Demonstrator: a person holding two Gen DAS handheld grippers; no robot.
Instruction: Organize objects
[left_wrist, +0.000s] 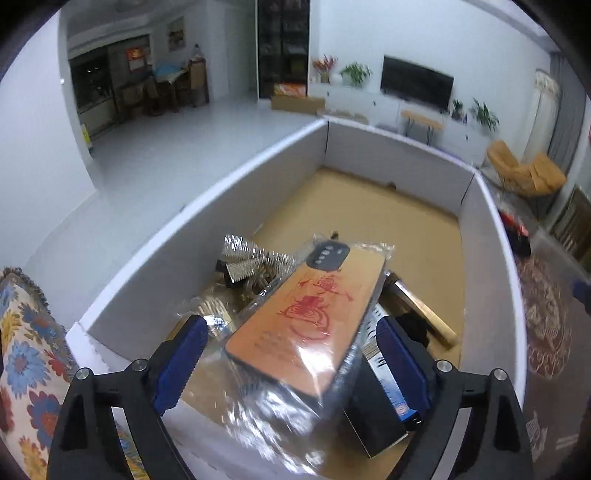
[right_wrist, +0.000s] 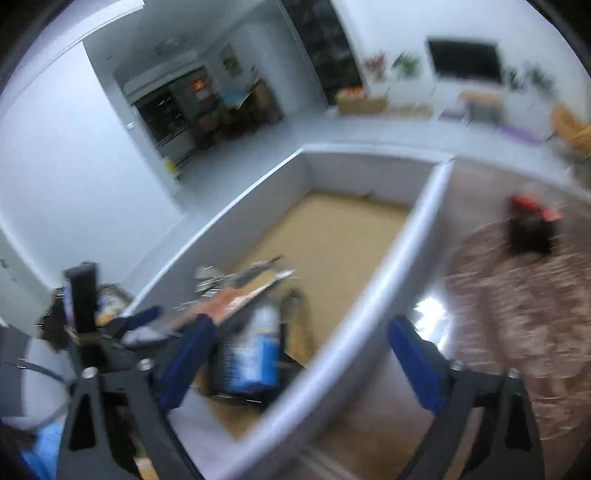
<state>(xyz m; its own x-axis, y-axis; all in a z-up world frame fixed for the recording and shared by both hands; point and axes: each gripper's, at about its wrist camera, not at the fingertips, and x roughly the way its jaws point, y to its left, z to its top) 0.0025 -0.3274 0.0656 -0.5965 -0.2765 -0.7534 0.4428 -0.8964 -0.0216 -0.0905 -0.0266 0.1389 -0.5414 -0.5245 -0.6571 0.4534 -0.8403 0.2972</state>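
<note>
A white-walled box (left_wrist: 207, 199) with a tan floor holds several items. An orange phone case (left_wrist: 303, 314) with red drawing, in clear plastic wrap, lies between the pads of my left gripper (left_wrist: 291, 354), which is open above the box's near end. Under it sit a black and blue box (left_wrist: 384, 398), a silver foil piece (left_wrist: 247, 258) and a wooden-handled tool (left_wrist: 424, 310). My right gripper (right_wrist: 299, 358) is open and empty, straddling the box's right wall (right_wrist: 373, 295). The view is blurred; the phone case (right_wrist: 236, 299) and blue box (right_wrist: 255, 354) show there.
A patterned brown cloth (right_wrist: 517, 295) covers the surface right of the box, with a red and black object (right_wrist: 532, 225) on it. A flowered cloth (left_wrist: 26, 354) lies left of the box. Beyond are a white floor, a TV (left_wrist: 417, 83) and an orange chair (left_wrist: 524, 170).
</note>
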